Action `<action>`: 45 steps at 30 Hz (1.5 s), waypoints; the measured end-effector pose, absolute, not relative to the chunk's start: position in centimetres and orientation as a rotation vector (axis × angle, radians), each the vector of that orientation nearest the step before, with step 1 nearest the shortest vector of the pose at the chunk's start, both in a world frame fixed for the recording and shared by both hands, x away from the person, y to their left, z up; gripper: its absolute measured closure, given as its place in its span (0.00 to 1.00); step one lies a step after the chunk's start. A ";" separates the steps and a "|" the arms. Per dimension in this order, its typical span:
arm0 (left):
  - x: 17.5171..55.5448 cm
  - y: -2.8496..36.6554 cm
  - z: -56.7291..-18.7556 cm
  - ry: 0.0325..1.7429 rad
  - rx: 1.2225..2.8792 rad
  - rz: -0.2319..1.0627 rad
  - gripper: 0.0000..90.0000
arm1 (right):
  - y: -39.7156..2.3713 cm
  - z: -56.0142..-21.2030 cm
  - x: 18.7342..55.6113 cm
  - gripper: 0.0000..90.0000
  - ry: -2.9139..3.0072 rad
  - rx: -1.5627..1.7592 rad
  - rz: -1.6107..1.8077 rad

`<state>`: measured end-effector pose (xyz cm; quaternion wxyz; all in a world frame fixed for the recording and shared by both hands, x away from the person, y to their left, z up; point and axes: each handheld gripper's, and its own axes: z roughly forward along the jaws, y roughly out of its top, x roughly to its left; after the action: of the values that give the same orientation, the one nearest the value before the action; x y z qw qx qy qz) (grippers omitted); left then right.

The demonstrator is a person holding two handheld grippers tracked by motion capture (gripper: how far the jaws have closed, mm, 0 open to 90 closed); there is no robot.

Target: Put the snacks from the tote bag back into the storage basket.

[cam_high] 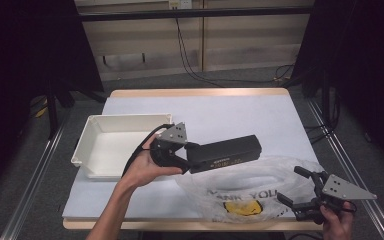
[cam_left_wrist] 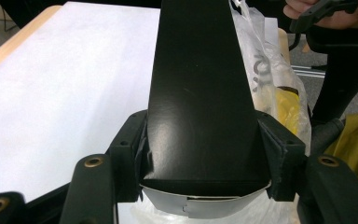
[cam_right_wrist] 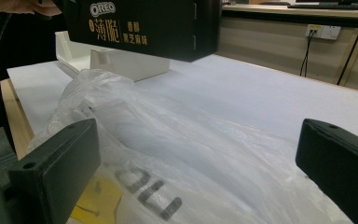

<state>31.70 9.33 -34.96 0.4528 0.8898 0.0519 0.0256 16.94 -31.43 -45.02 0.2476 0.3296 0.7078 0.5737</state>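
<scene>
Left gripper (cam_high: 184, 159) clamps one end of a long black cardboard Oreo box (cam_high: 225, 154) (lifted above the clear plastic bag (cam_high: 250, 187)) | right gripper (cam_high: 300, 192) spread wide, empty, at the bag's right | step: carrying box; next, likely a leftward swing to the white plastic tray (cam_high: 92, 132) beyond the bag.

The left forearm (cam_high: 112, 210) comes in from the bottom edge and slants up and to the right, its hand (cam_high: 147, 167) wrapped around the left gripper (cam_high: 192, 152), which points level toward the right with its jaws clamped part-way closed on what they hold. The right hand (cam_high: 337, 222) sits low at the bottom right corner, gripping the right gripper (cam_high: 292, 185), which points left with its jaws spread wide and nothing pressed between them.
</scene>
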 end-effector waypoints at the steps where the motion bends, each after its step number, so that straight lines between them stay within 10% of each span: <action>1: 31.8 9.6 -34.8 0.117 2.202 0.072 0.48 | -31.5 -45.0 16.9 0.00 1.930 0.895 1.562; 45: 34.5 19.0 -32.6 0.286 2.132 0.173 0.48 | -31.4 -45.3 17.2 0.00 1.936 0.915 1.552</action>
<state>34.54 19.04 -32.61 0.4720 0.8710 0.1167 0.0707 17.16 -31.37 -45.26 0.2459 0.3355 0.7096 0.5687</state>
